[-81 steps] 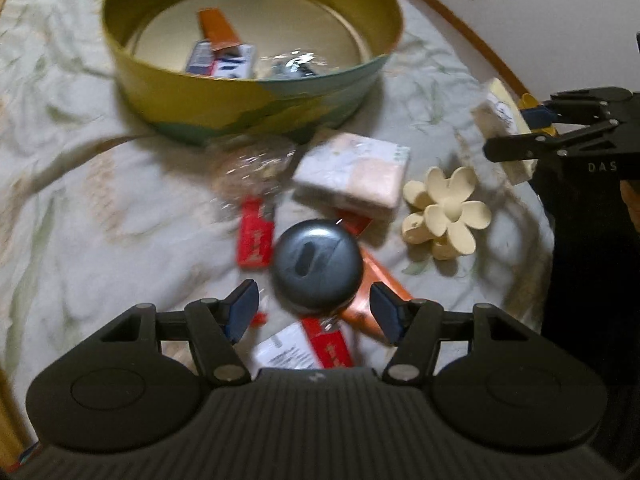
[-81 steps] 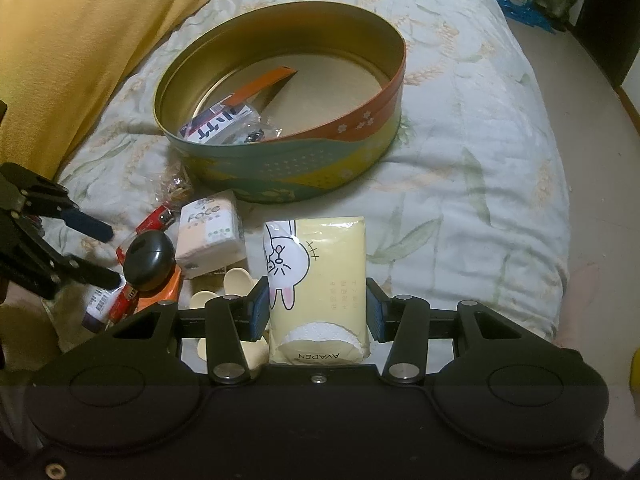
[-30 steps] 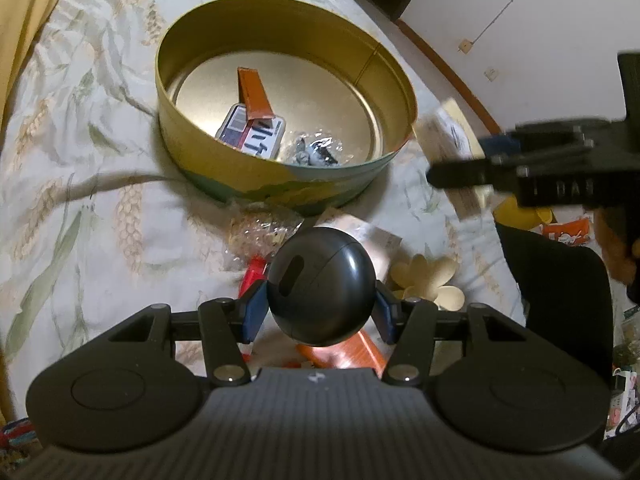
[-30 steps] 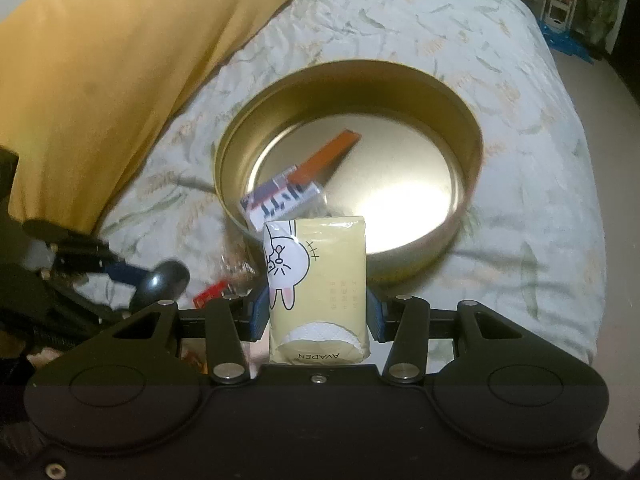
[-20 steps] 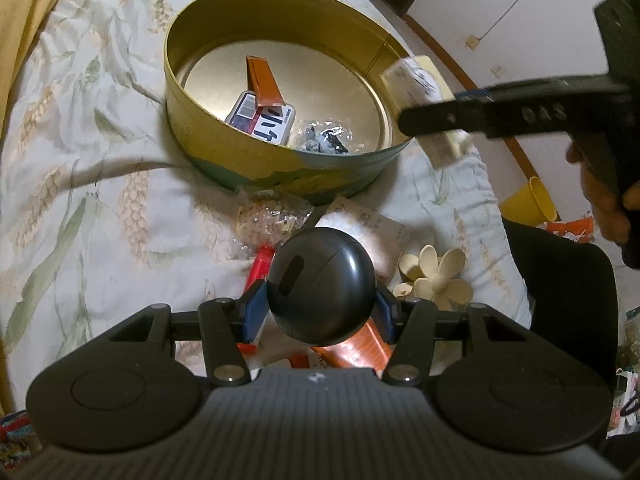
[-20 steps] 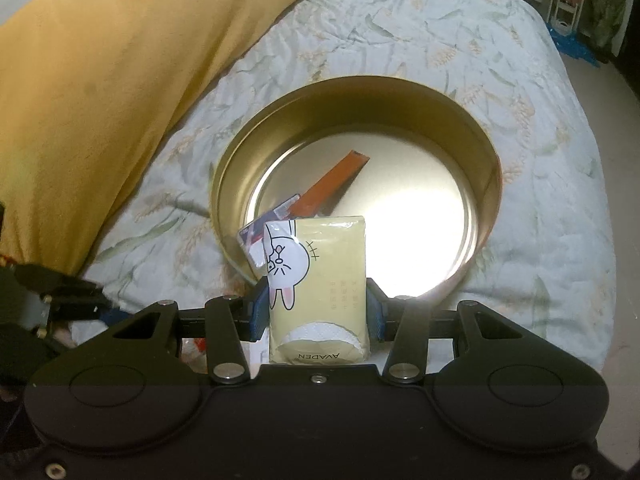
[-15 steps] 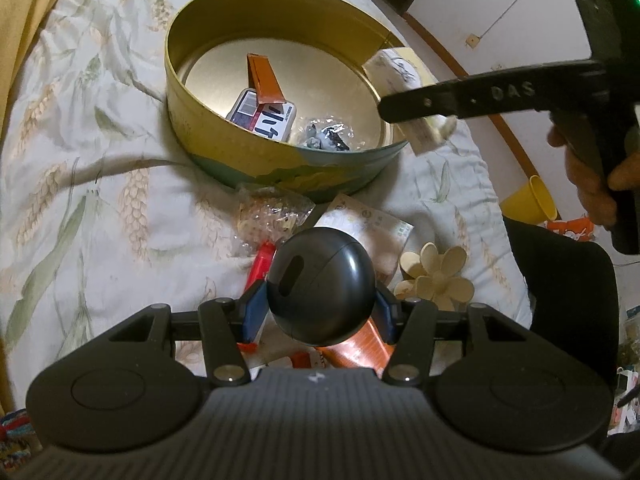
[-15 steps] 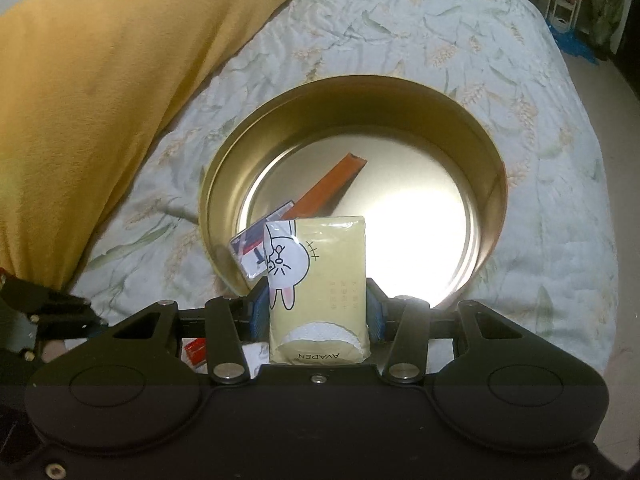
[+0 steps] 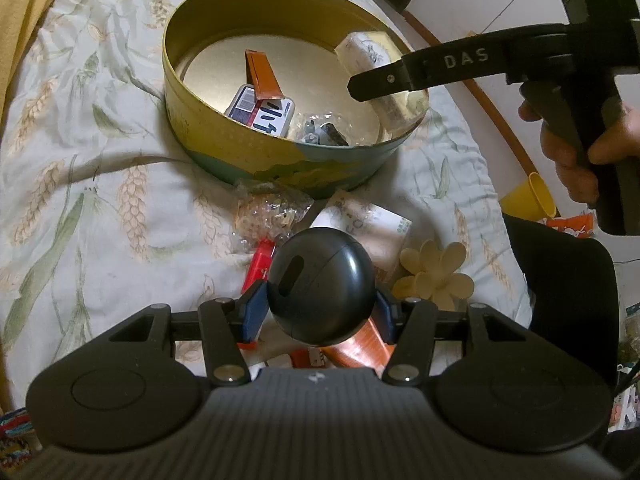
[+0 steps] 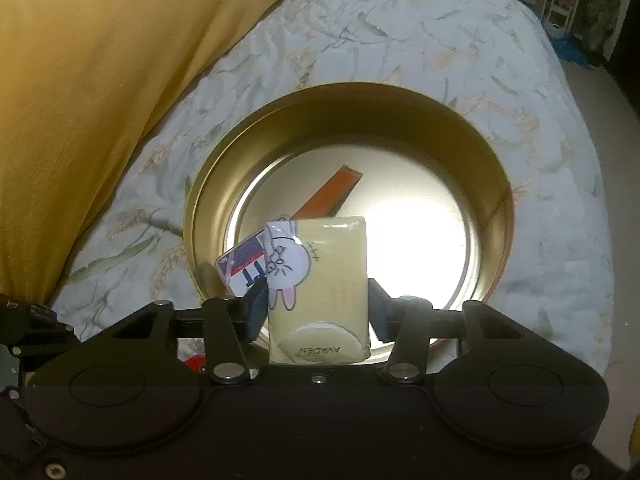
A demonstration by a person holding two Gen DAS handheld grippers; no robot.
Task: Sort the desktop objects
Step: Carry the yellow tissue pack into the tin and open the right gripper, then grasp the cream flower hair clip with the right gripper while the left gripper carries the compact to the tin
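My left gripper [image 9: 320, 310] is shut on a round black case [image 9: 322, 284], held above the bedspread near the loose items. My right gripper [image 10: 318, 312] is shut on a yellow tissue pack with a rabbit print [image 10: 318, 288] and holds it over the round gold tin [image 10: 486, 160]. In the left wrist view the right gripper [image 9: 372, 84] reaches over the tin [image 9: 224, 140] with the pack [image 9: 360, 54] above its right side. Inside the tin lie an orange strip [image 9: 262, 78], a white-blue card box [image 9: 262, 112] and a small clear bag [image 9: 322, 134].
On the bedspread in front of the tin lie a clear snack bag [image 9: 268, 208], a tissue pack [image 9: 372, 224], a cream flower hair clip [image 9: 436, 274], red packets [image 9: 260, 264] and an orange packet [image 9: 356, 346]. A yellow blanket [image 10: 80, 80] lies left. A black chair [image 9: 560, 300] stands right.
My right gripper has carried the yellow tissue pack from beside the tin to over its inside. My left gripper closed on the black case, lifted it, and holds it steady.
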